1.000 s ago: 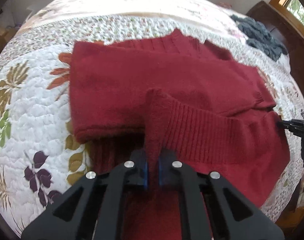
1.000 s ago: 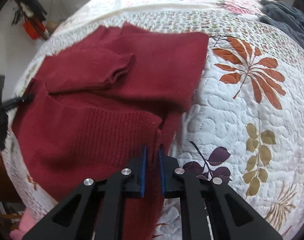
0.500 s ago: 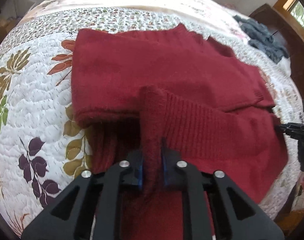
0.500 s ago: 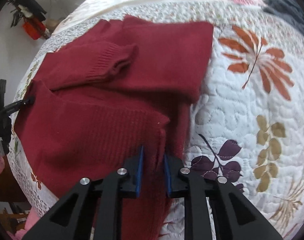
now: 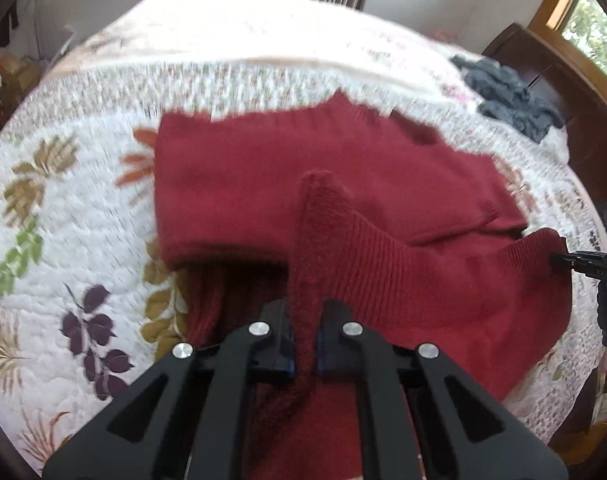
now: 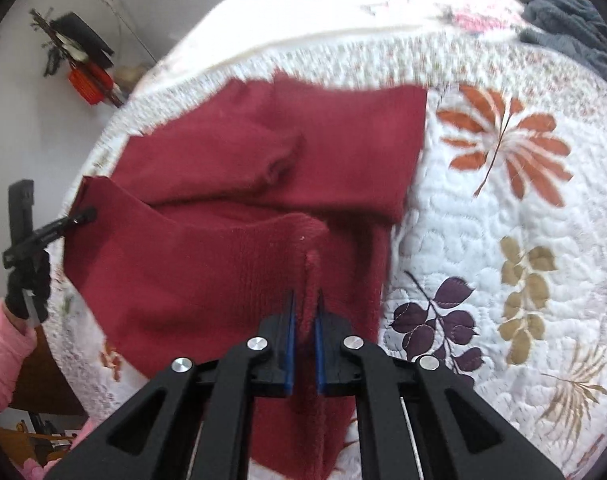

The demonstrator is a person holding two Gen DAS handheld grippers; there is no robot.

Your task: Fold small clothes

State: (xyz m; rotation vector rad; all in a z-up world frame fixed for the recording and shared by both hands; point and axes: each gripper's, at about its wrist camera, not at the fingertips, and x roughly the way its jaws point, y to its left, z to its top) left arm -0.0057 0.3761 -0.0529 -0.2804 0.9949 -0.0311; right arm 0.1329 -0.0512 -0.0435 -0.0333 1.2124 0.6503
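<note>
While both grippers were clamped on the ribbed hem, the red sweater [image 5: 343,184] was clearly mid-fold. The left gripper [image 5: 303,344] had its jaws pinched narrow on one bottom corner, and the right gripper [image 6: 303,324] was doing the same at the other corner — so the hem hung lifted between them, with the rest of the body lying flat on the floral quilt [image 5: 63,240]. A sleeve cuff [image 6: 279,160] was already laid across the chest, so I'd guess this was the bottom-to-top fold. Next move probably calls for carrying both corners forward together toward the neckline, keeping them level so the edge lands straight, then letting go.

Only the left view showed the wooden headboard [image 5: 563,92] and window beyond the bed. Only the right view caught a pink sleeve [image 6: 3,356] behind the other gripper, plus some clutter by the wall. A grey garment [image 5: 511,96] lay well apart near the pillows.
</note>
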